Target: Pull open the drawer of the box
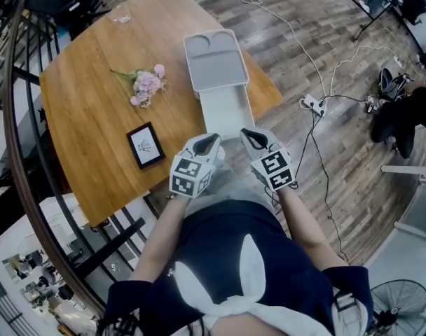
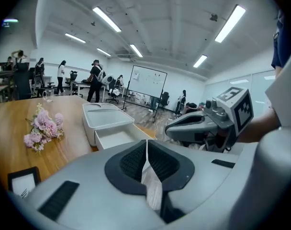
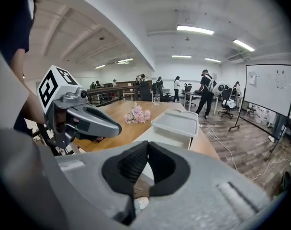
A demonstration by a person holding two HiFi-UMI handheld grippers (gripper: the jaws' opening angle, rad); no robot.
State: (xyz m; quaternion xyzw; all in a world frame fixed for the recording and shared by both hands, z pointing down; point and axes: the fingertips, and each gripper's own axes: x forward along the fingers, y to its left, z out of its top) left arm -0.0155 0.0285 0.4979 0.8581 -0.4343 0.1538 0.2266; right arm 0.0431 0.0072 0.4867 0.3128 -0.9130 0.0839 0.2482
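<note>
A white box (image 1: 216,60) with a moulded lid stands on the wooden table (image 1: 94,117). Its drawer (image 1: 227,114) is pulled out toward me, past the table's near edge. My left gripper (image 1: 210,141) and right gripper (image 1: 251,138) hover side by side just above the drawer's near end, both shut with nothing between their pads. The left gripper view looks over shut jaws (image 2: 146,150) at the box (image 2: 106,117), the open drawer (image 2: 117,138) and the right gripper (image 2: 203,126). In the right gripper view the jaws (image 3: 146,152) are shut too, with the box (image 3: 176,123) and the left gripper (image 3: 83,121) beyond.
Pink flowers (image 1: 147,84) and a black picture frame (image 1: 146,145) lie on the table left of the box, and a glass (image 1: 119,14) stands at its far end. A dark railing (image 1: 31,187) runs along the left. Cables and a power strip (image 1: 312,104) lie on the floor to the right.
</note>
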